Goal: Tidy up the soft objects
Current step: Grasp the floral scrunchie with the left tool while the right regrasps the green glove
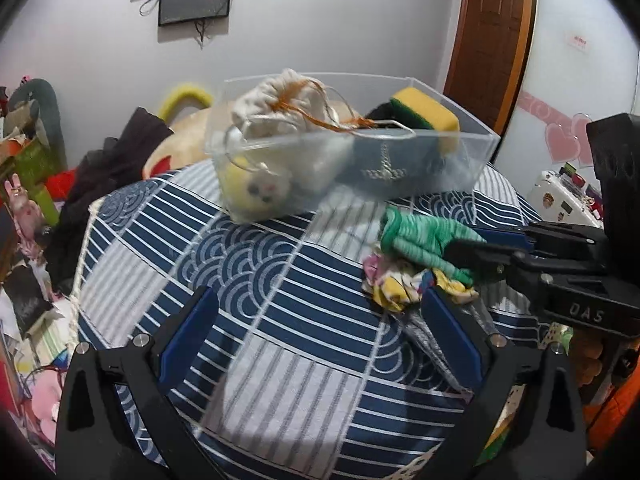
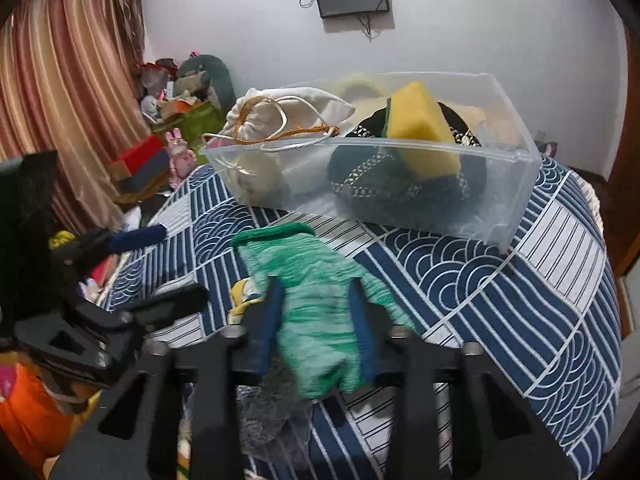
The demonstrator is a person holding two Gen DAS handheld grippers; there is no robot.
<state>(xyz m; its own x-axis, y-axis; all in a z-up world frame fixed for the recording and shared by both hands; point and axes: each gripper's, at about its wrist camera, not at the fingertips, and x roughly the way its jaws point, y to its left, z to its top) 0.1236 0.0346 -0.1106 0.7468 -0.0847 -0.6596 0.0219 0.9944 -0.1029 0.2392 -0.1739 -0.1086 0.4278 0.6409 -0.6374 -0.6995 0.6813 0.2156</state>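
A clear plastic bin (image 1: 472,160) (image 2: 516,200) stands on the blue patterned bedspread and holds a white drawstring bag (image 1: 280,108) (image 2: 280,114), a yellow-green sponge (image 1: 428,116) (image 2: 420,128), a dark patterned item (image 2: 384,184) and a yellow plush (image 1: 256,192). My right gripper (image 2: 316,304) (image 1: 468,252) is shut on a green knitted glove (image 2: 312,280) (image 1: 416,236). The glove lies over a multicoloured cloth (image 1: 396,284) (image 2: 244,296). My left gripper (image 1: 316,320) (image 2: 160,260) is open and empty, left of the glove. A grey cloth (image 2: 272,412) lies under the right gripper.
Clutter of toys, boxes and dark clothes (image 1: 116,160) lies left of the bed. A curtain (image 2: 60,80) hangs at the left. A wooden door (image 1: 492,40) stands at the back right. A white appliance (image 1: 560,200) sits right of the bed.
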